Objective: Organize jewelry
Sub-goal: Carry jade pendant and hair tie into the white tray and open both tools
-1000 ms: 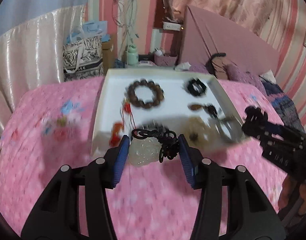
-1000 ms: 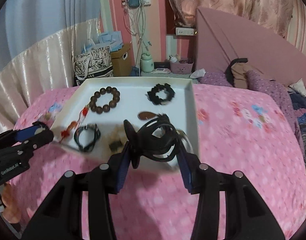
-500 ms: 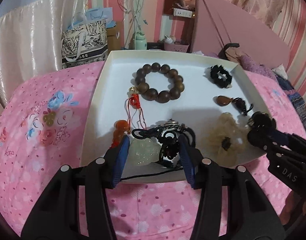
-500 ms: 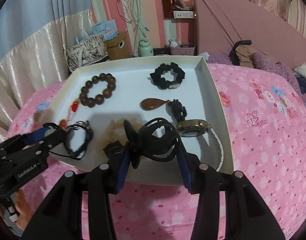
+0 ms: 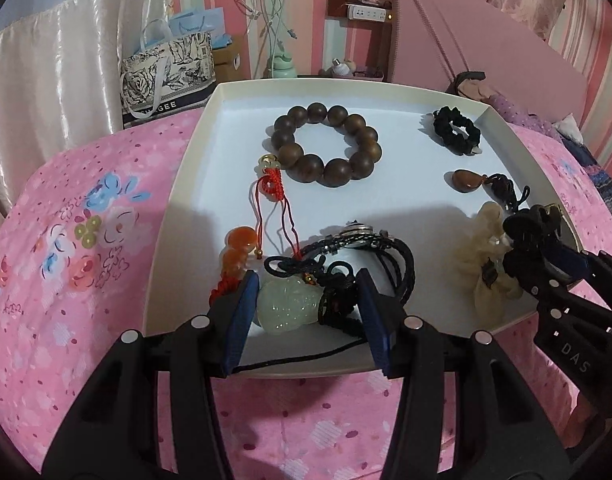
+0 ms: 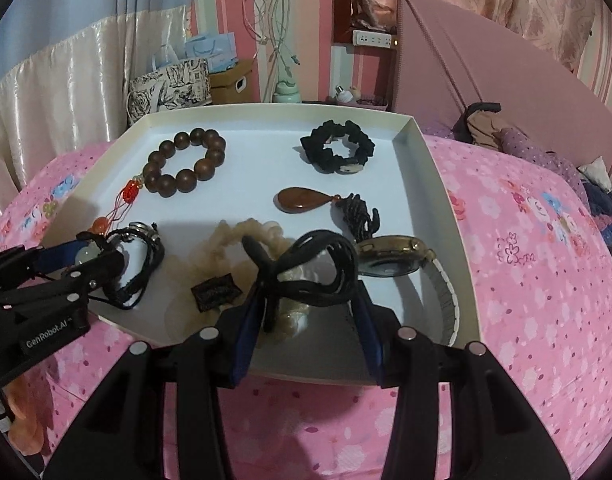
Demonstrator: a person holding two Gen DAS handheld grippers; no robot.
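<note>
Left wrist: jade pendant (image 5: 287,305) between jaws.

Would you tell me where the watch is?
In the right wrist view the watch lies in the tray's near right corner, below the brown pendant.

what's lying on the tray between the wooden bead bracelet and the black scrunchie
Nothing: in both wrist views the white tray floor is bare between the wooden bead bracelet and the black scrunchie.

Dim, even indoor light, sharp focus, soft shadows on the tray (image 5: 193,184), strong fisheye edge bending.
</note>
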